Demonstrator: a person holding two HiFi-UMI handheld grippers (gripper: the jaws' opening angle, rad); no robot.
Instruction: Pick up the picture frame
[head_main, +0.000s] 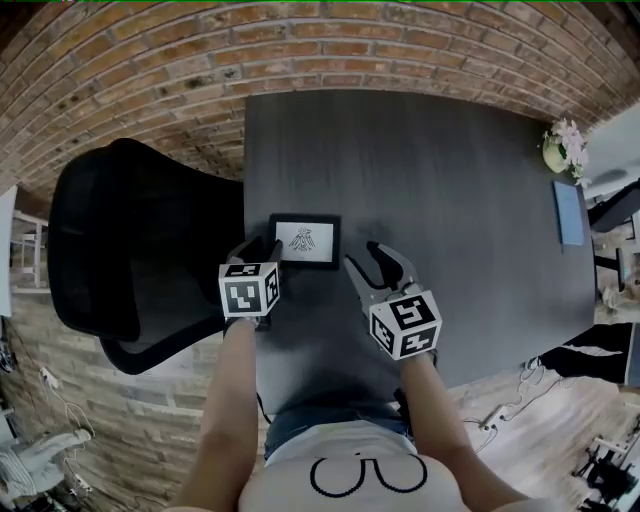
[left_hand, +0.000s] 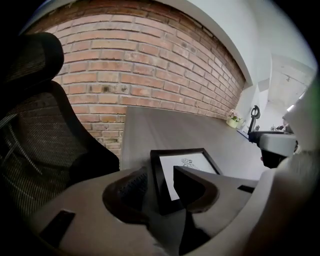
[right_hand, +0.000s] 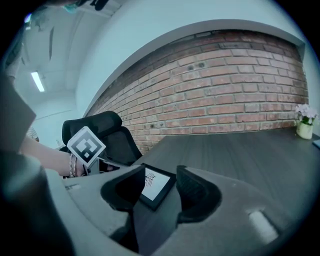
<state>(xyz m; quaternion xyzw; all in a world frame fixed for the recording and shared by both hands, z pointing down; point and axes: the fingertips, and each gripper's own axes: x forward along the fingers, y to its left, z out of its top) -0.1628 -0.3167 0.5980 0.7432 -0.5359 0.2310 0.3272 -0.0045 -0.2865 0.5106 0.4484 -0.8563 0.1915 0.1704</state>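
A small black picture frame (head_main: 305, 241) with a white drawing lies flat on the dark table (head_main: 450, 200), near its left edge. My left gripper (head_main: 262, 248) is at the frame's left side. In the left gripper view its jaws straddle the frame's (left_hand: 187, 165) near left corner, and a thin gap shows beside the left pad (left_hand: 127, 187). My right gripper (head_main: 362, 255) hovers just right of the frame with its jaws wide open and nothing between them. The right gripper view shows the frame (right_hand: 156, 184) a little ahead, beyond the fingertips.
A black mesh office chair (head_main: 130, 250) stands close against the table's left edge. A small flower pot (head_main: 562, 150) and a blue flat object (head_main: 570, 212) sit at the table's far right. A brick wall (left_hand: 150, 75) runs behind the table.
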